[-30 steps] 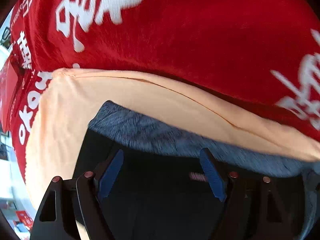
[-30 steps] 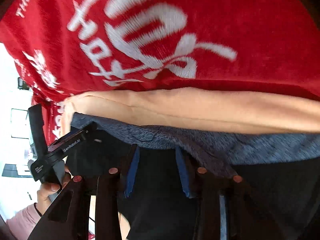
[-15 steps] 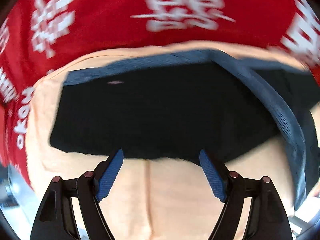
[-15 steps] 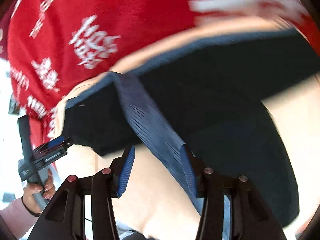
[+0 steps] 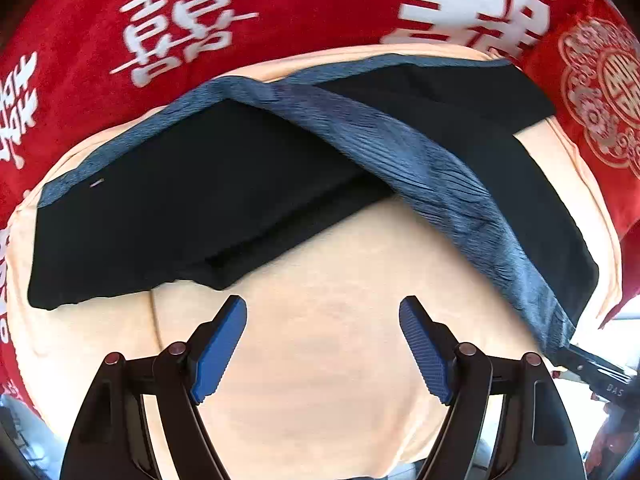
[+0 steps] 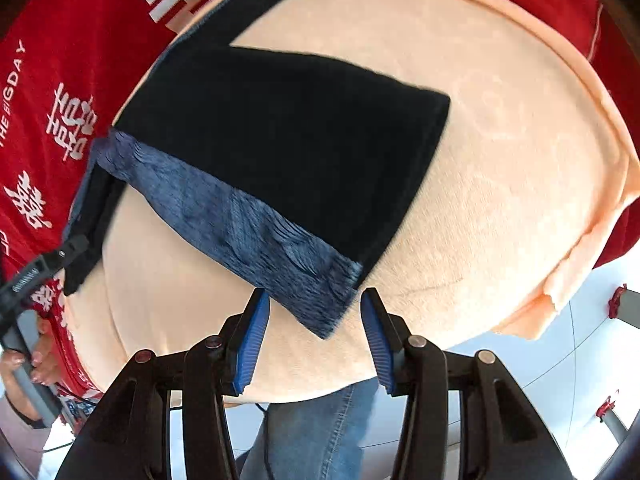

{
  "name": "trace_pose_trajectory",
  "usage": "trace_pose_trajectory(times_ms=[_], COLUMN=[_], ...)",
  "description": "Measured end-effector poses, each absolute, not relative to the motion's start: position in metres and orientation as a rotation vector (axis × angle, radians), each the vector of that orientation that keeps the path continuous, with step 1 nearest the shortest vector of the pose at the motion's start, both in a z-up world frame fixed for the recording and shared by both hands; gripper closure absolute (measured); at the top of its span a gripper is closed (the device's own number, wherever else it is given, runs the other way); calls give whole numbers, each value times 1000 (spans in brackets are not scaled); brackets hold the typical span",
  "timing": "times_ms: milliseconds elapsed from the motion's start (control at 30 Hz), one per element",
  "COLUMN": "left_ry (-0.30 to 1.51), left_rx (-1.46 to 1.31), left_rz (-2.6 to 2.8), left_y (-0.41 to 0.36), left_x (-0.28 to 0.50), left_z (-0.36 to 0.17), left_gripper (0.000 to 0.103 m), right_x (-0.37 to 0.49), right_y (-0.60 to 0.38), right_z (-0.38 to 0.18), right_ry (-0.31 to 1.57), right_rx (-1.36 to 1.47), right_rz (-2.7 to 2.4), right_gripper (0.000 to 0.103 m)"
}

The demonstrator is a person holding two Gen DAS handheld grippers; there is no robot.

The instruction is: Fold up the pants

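Black pants [image 5: 180, 208] with a blue-grey ribbed waistband [image 5: 400, 152] lie folded on a peach cloth [image 5: 340, 248]. The waistband runs slantwise across them. My left gripper [image 5: 322, 312] hangs open over bare peach cloth, just short of the pants' near edge, with nothing between its fingers. In the right wrist view the pants [image 6: 300, 140] lie ahead, and the corner of the waistband [image 6: 240, 228] reaches in between the fingers of my right gripper [image 6: 315, 300]. That gripper is open, its pads clear of the fabric.
A red cloth with white characters [image 5: 300, 8] lies under the peach cloth [image 6: 500, 160] and surrounds it. The table's near edge is close below the right gripper, with a person's jeans leg [image 6: 320, 432] and pale floor [image 6: 560, 360] beyond. A hand [image 6: 32, 352] holds the left gripper's handle.
Both grippers have drawn back from above the pants to the near side and rolled. The right jaws have widened a little. The pants now lie in full view.
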State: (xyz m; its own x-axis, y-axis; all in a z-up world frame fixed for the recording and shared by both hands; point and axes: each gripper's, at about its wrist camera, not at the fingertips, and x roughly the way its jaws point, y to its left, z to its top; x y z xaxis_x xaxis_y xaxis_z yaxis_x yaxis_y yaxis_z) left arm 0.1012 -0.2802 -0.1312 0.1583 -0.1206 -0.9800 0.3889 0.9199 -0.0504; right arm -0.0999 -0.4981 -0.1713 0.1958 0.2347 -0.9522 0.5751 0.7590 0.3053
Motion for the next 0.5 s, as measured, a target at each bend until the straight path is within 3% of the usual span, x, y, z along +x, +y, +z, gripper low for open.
trace_pose_trajectory(times_ms=[367, 400, 433, 500], left_ry=[1426, 1436, 1442, 1439], left_rx=[238, 243, 255, 267], left_rz=[-363, -359, -349, -331], left_y=[-334, -338, -341, -346], left_x=[85, 85, 84, 86], left_z=[-158, -160, -161, -157], left_gripper=[23, 23, 23, 23], right_x=[-111, -110, -110, -103], right_y=[-507, -510, -512, -518], right_z=[-193, -196, -197, -191], right_ry=[1360, 1375, 1390, 1398], right_rx=[876, 887, 895, 928], right_rz=[-87, -73, -66, -23], right_gripper=[53, 57, 85, 92])
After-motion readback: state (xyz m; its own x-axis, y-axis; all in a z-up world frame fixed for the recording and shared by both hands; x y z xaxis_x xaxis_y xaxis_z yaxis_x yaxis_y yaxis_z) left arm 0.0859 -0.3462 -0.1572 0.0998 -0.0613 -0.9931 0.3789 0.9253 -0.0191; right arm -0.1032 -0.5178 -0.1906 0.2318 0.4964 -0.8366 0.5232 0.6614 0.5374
